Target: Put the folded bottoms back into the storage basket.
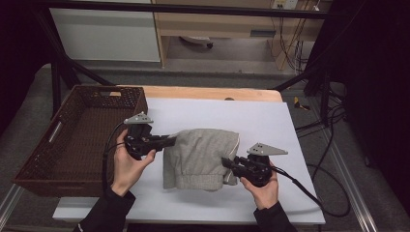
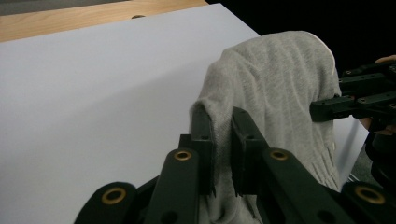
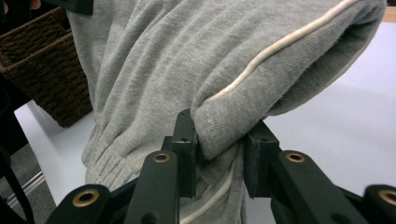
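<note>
1. A folded grey sweatshirt (image 1: pixel 200 158) with ribbed cuff or hem and a pale cord sits on the white table (image 1: pixel 270 121), just right of the brown wicker basket (image 1: pixel 72 140), which is the landmark here.
2. The left gripper (image 1: pixel 170 140) is at the sweatshirt's edge nearest the basket; in the left gripper view its jaws stand narrow with a fold of the grey knit (image 2: pixel 275 88) pinched between them.
3. The right gripper (image 1: pixel 227 163) is at the sweatshirt's far edge from the basket, toward the person's side; in the right gripper view its jaws are clamped on a thick folded roll of fabric (image 3: pixel 224 70) beside the pale cord (image 3: pixel 275 46).
4. Done, as I judge it: the garment is already bundled into a compact fold, and both sides are gripped. In the two gripper views the cloth looks raised and draped between the jaws (whether its lower hem has left the table I cannot tell).
5. Left to do, by my reading: carry the bundle sideways toward the basket, lower it inside, and open both jaws. The basket's inside looks bare where it can be seen, so none of that has happened yet.
6. Overall, roughly midway: grasp made, transfer not begun.
</note>
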Available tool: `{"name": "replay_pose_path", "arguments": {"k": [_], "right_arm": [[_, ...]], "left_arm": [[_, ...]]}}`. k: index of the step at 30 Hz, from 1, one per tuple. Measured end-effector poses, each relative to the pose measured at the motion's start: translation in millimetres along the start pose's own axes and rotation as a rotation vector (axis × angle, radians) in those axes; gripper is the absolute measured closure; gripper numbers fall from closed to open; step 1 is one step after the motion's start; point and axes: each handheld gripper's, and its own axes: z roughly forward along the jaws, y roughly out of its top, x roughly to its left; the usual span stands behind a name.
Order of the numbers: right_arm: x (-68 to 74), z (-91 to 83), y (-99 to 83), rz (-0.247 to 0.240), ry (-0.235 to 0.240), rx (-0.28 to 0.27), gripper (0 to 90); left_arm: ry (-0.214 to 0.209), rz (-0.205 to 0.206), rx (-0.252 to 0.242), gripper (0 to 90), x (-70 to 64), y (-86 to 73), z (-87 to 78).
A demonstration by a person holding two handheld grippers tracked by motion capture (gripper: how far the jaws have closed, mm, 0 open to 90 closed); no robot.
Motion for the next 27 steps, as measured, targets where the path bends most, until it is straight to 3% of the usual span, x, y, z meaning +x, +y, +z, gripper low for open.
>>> {"name": "replay_pose_path", "arguments": {"k": [27], "right_arm": [[18.7,7.8,25.4,-0.038,0.018,-0.054,70.5]], "left_arm": [[0.018,0.019,-0.004,81.4,7.8,20.6,-32.4]]}}
